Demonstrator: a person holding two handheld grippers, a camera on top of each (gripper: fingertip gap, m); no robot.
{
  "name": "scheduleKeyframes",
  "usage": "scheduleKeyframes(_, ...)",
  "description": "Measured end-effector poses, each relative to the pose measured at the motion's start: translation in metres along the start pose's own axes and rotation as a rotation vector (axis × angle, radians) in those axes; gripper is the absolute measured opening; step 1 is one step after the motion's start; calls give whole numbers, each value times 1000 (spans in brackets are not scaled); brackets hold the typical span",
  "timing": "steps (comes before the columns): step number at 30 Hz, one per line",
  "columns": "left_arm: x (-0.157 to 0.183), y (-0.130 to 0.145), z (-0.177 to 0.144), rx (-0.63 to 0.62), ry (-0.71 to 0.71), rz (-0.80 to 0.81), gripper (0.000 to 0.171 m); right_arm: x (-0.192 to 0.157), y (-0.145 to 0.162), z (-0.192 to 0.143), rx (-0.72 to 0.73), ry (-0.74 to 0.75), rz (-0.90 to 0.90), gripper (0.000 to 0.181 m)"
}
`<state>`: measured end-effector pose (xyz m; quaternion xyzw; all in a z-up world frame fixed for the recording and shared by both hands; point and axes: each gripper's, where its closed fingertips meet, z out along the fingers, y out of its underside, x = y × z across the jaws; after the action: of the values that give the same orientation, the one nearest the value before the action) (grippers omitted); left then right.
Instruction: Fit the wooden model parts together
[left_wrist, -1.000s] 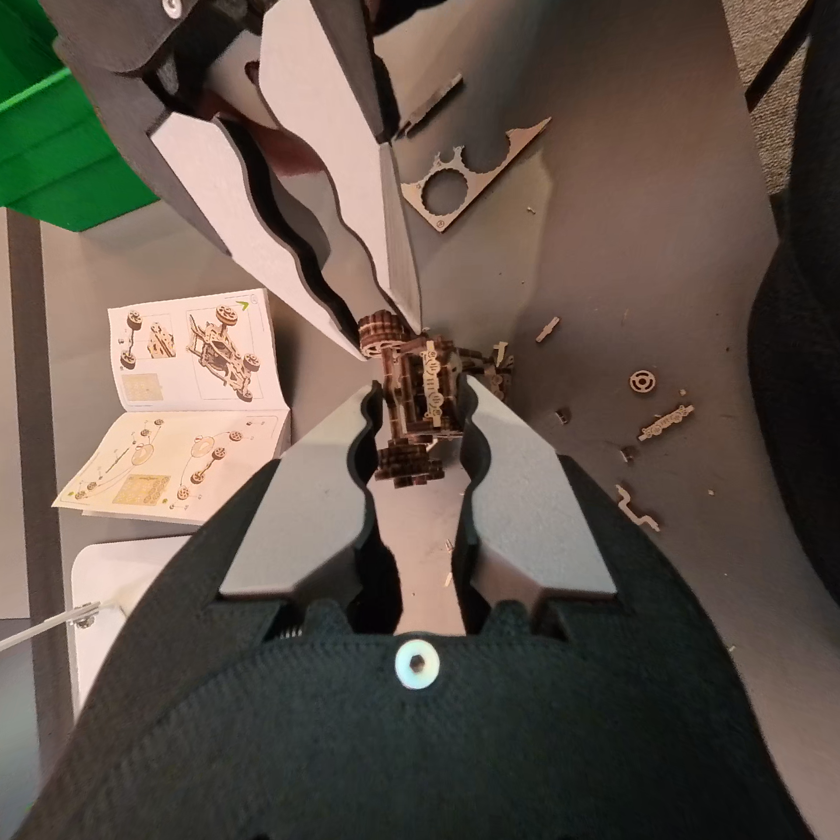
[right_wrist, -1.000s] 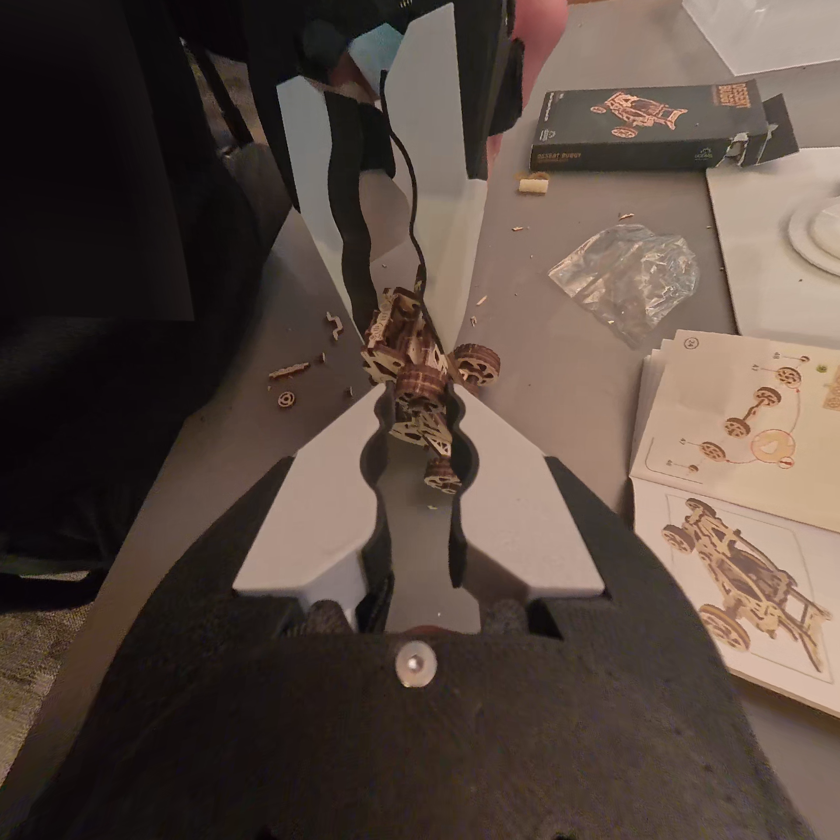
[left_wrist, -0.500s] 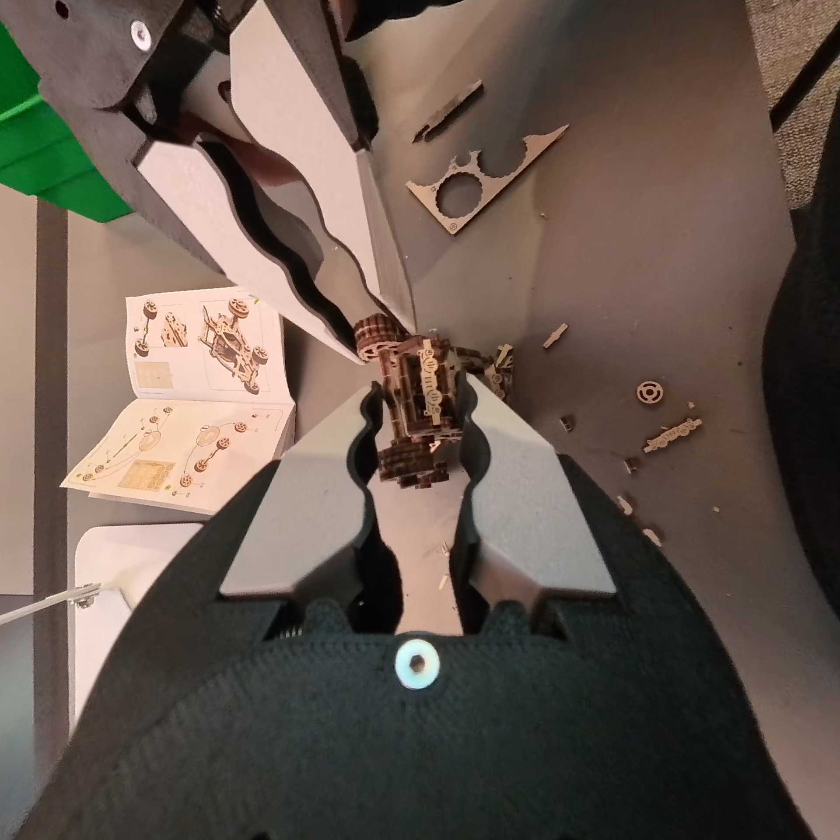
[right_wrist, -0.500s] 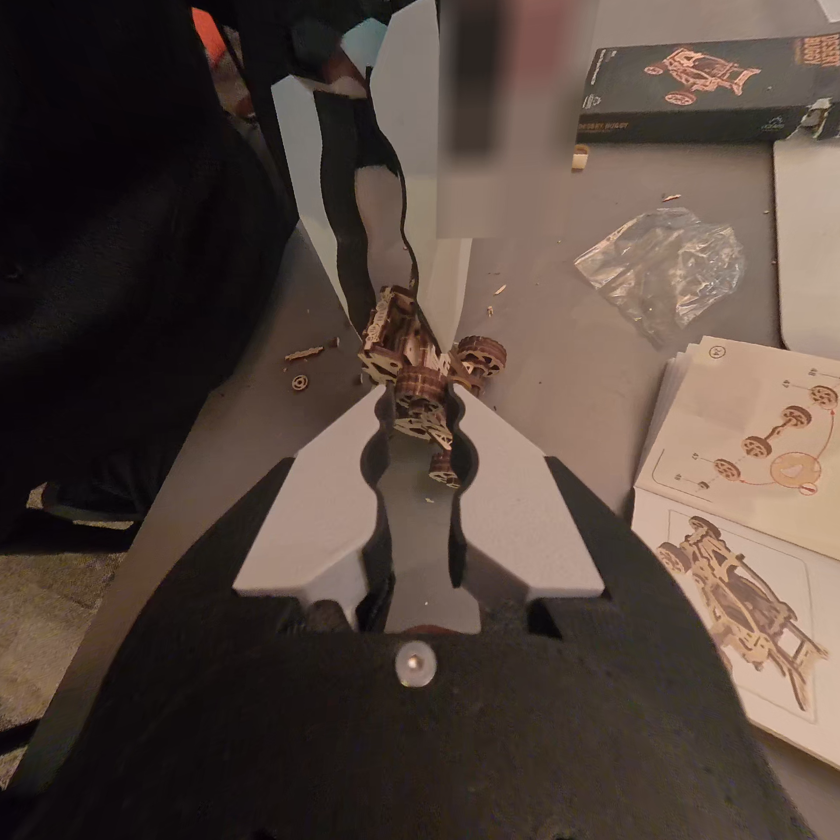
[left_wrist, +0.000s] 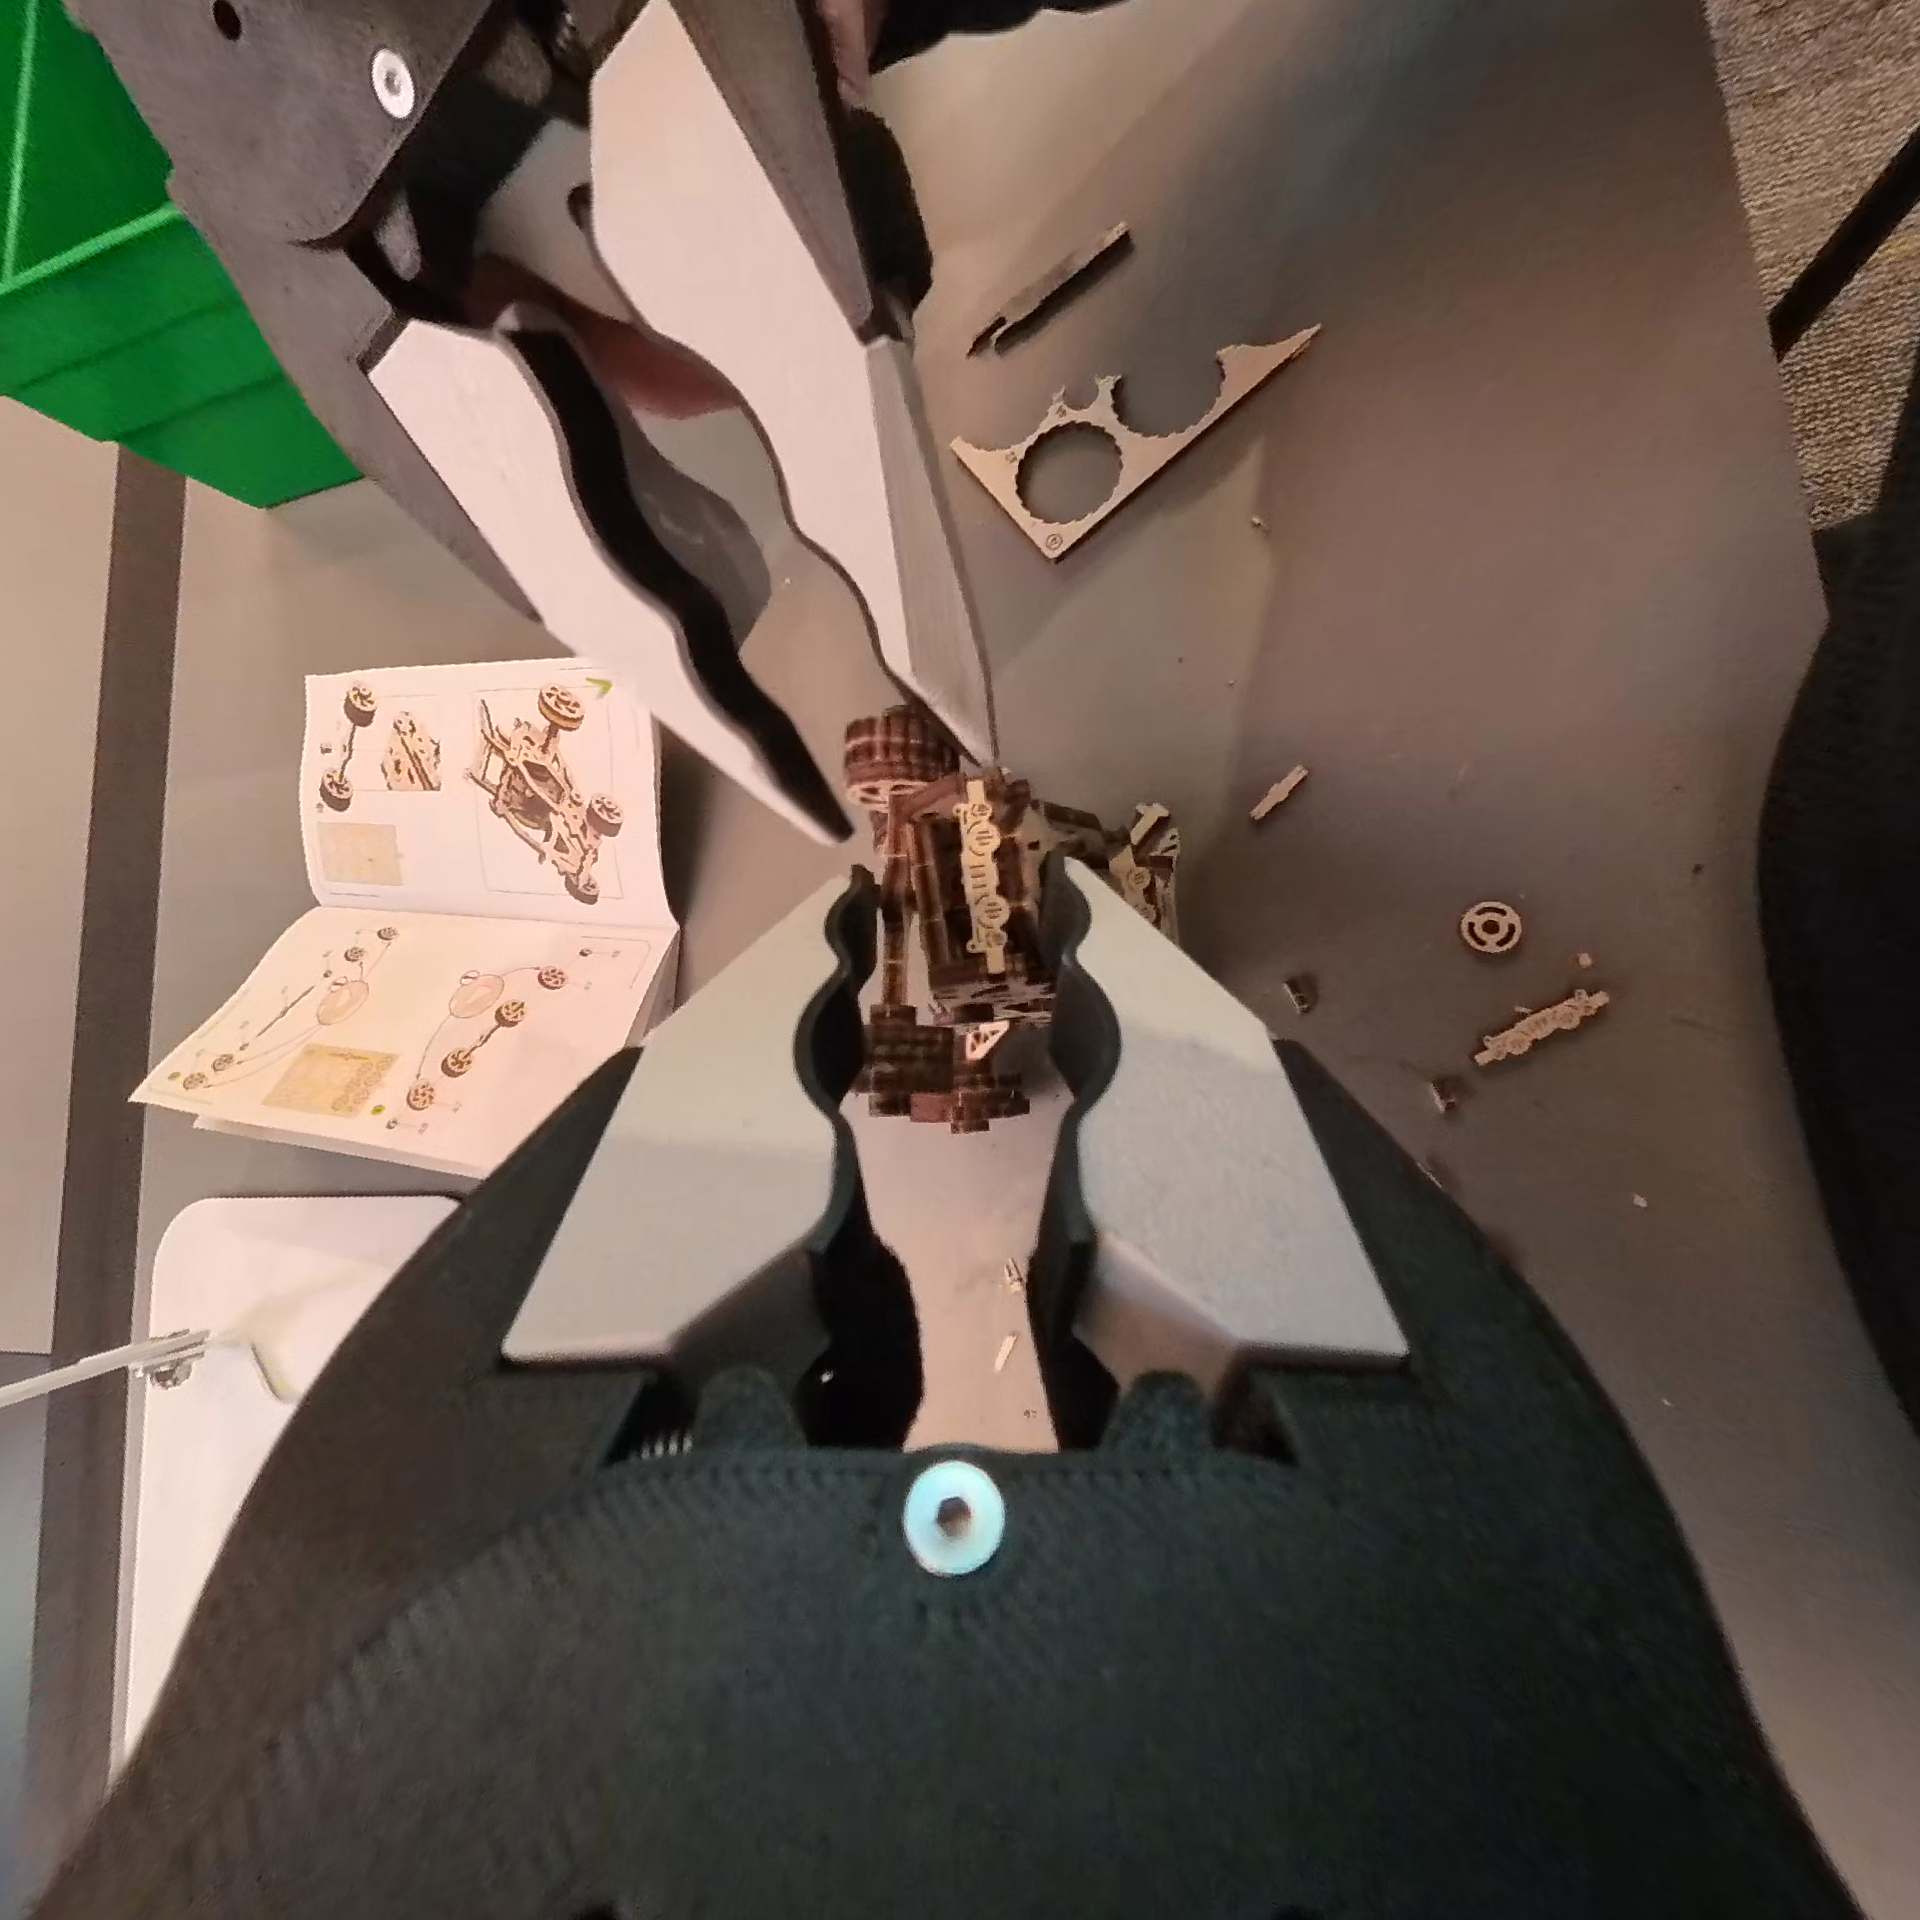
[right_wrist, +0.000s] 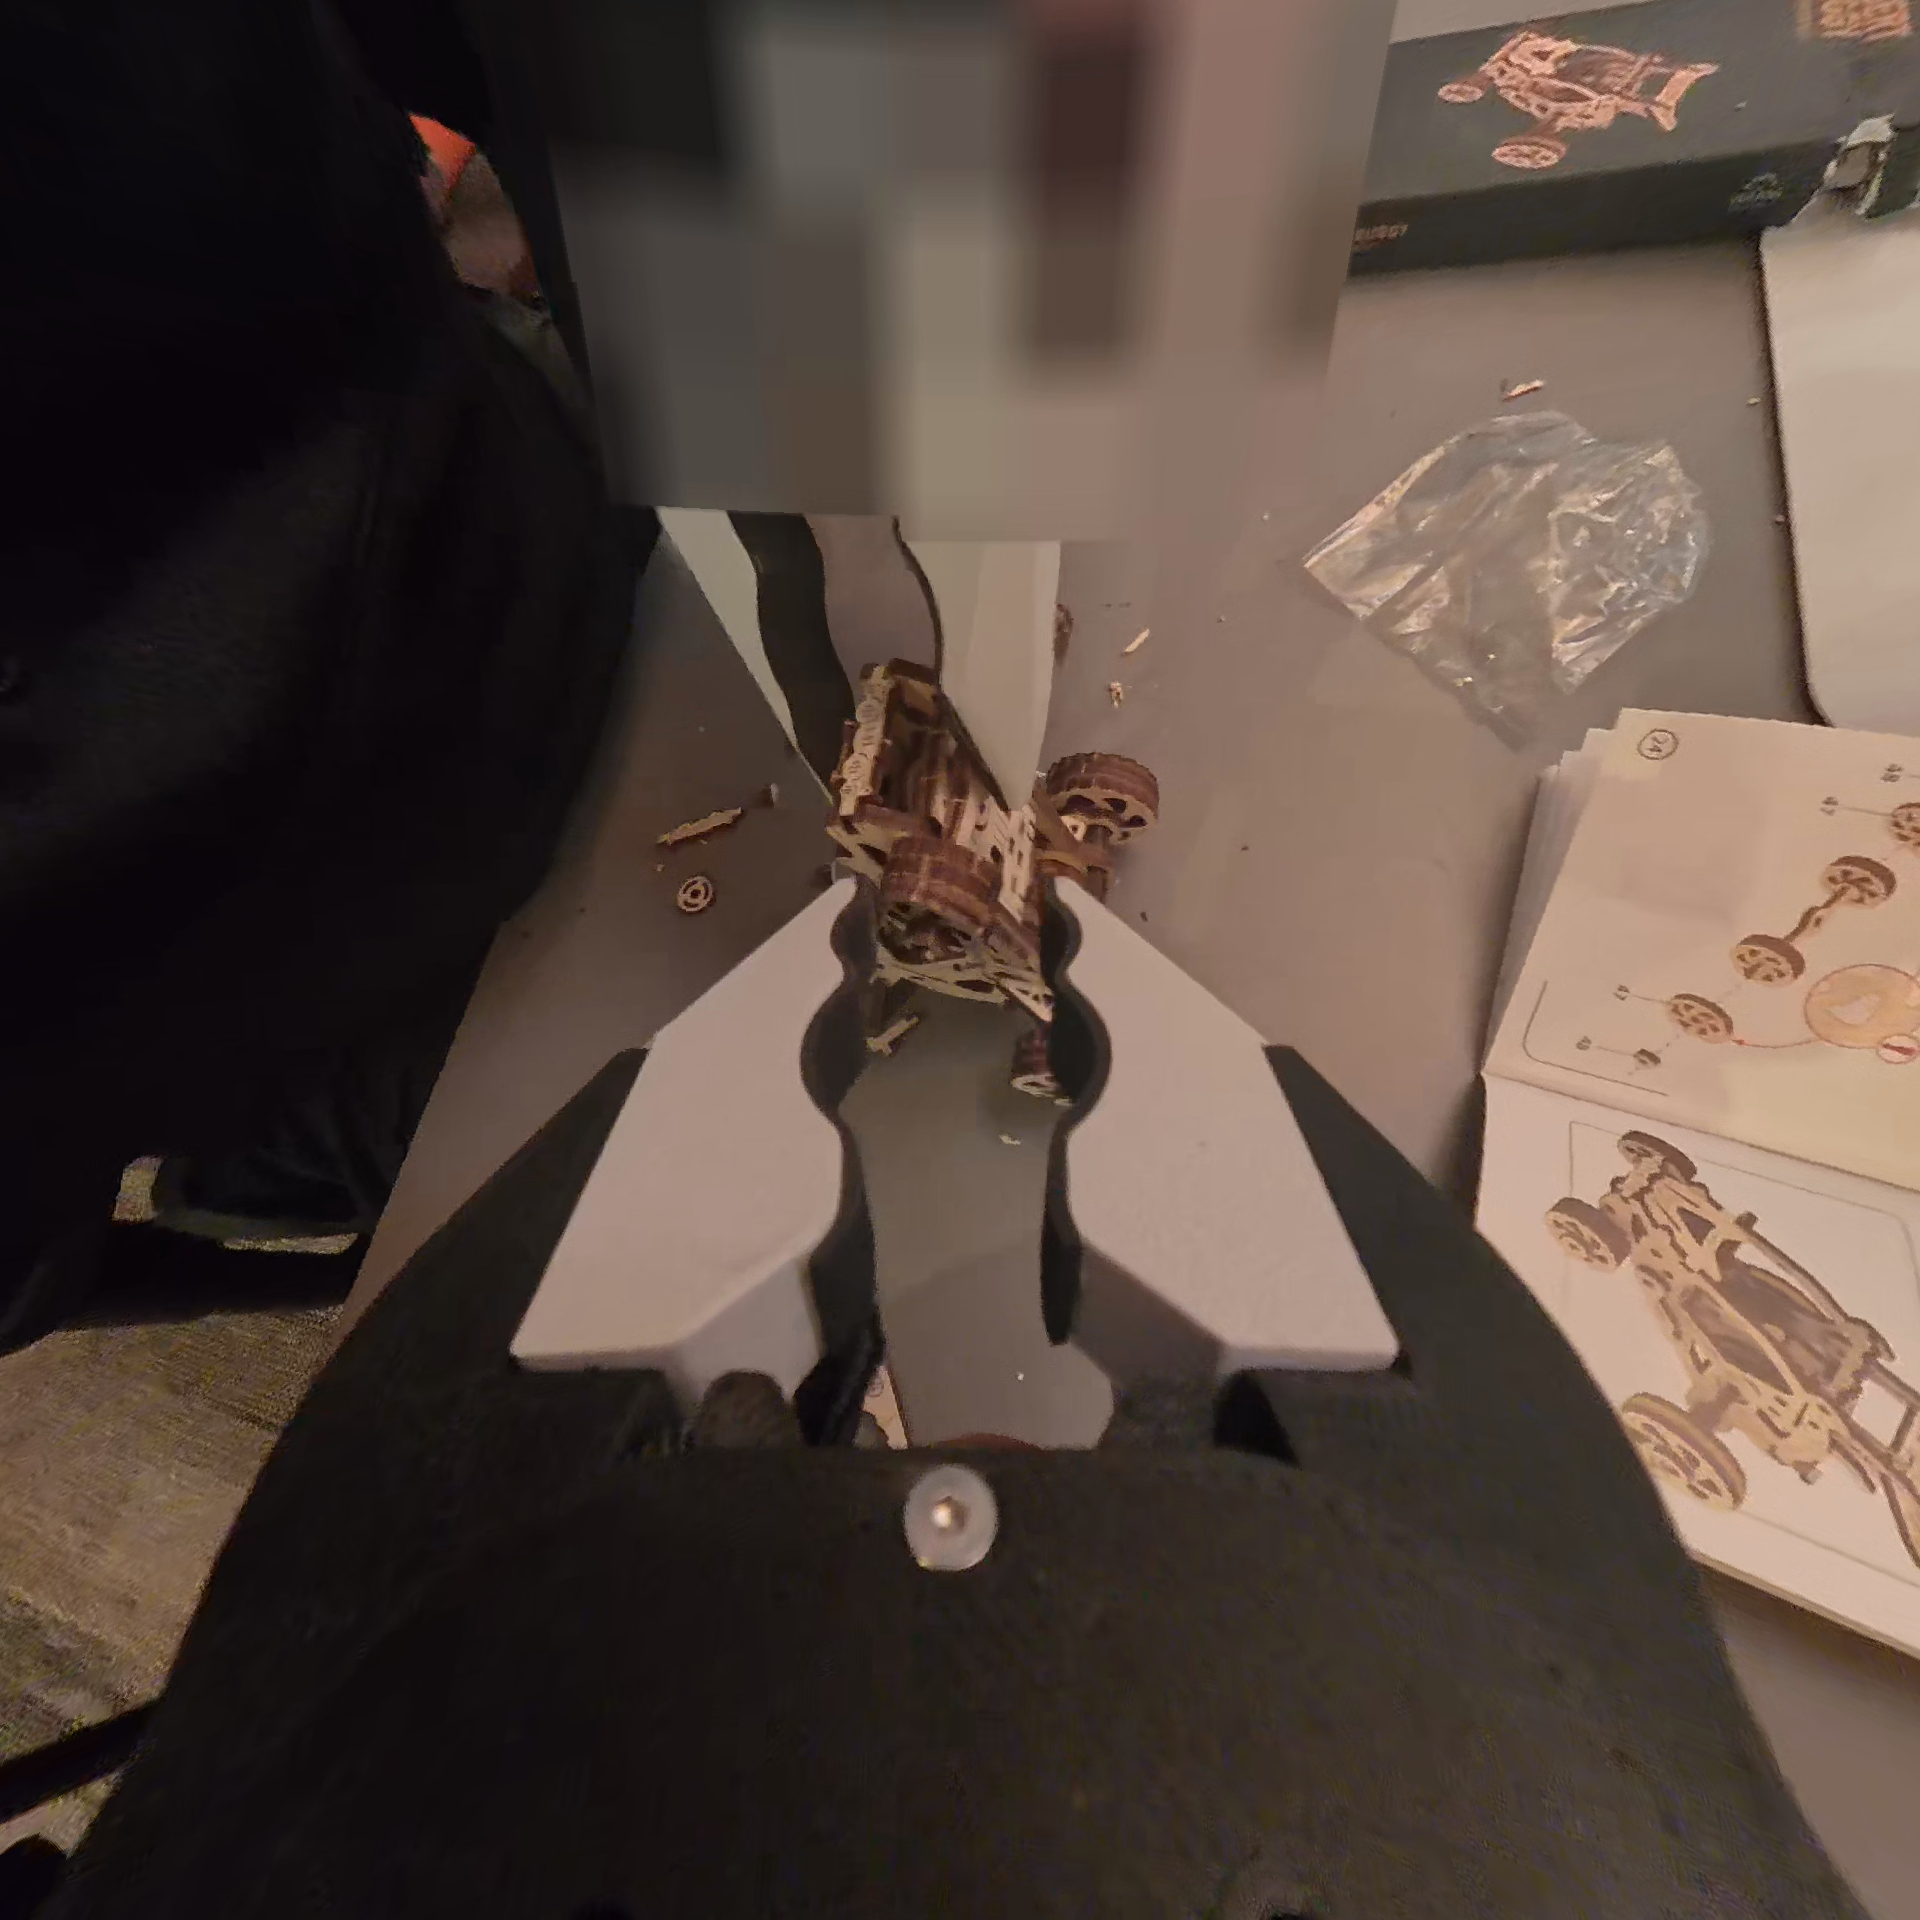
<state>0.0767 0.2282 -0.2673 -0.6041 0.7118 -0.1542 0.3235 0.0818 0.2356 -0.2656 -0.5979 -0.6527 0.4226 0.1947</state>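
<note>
A small wooden model buggy (left_wrist: 966, 914) with cogged wheels is held above the grey table (left_wrist: 1455, 623) between both grippers. My left gripper (left_wrist: 961, 883) is shut on the buggy's body, its fingers on either side of the frame. My right gripper (left_wrist: 909, 790) comes in from the upper left and is shut on the buggy's far end, by a wheel. In the right wrist view the buggy (right_wrist: 935, 831) sits between my right gripper's tips (right_wrist: 958, 894), and the left gripper (right_wrist: 914, 727) reaches in from above, partly behind a blurred patch.
An open instruction booklet (left_wrist: 416, 914) (right_wrist: 1714, 1039) lies beside the work. A green bin (left_wrist: 125, 312), a punched-out wooden sheet (left_wrist: 1132, 447), loose small wooden parts (left_wrist: 1491, 927), a clear plastic bag (right_wrist: 1517, 561), a dark kit box (right_wrist: 1621, 114) and a white tray (right_wrist: 1849, 468) lie around. The table edge (right_wrist: 436, 1091) is close by. My left and right fingertips are right by each other.
Both grippers keep their hold on the buggy. The pair has shifted slightly over the table and the buggy has turned a little between them.
</note>
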Motion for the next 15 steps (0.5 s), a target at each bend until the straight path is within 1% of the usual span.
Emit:
scheduleKeyframes(2, 1, 0, 0, 12, 8, -17, 29, 1, -1, 0, 15, 8, 11, 32)
scheduleKeyframes(4, -1, 0, 0, 15, -3, -19, 29, -1, -1, 1, 20, 15, 3, 24)
scheduleKeyframes(8, -1, 0, 0, 30, 13, -51, 30, 0, -3, -3, 38, 58, -3, 22)
scheduleKeyframes(11, 0, -2, 1, 43, 16, -69, 31, -1, -7, -7, 60, 65, 8, 24)
scheduleKeyframes(15, 0, -1, 1, 46, 15, -81, 31, -1, -12, -5, 67, 95, 5, 31)
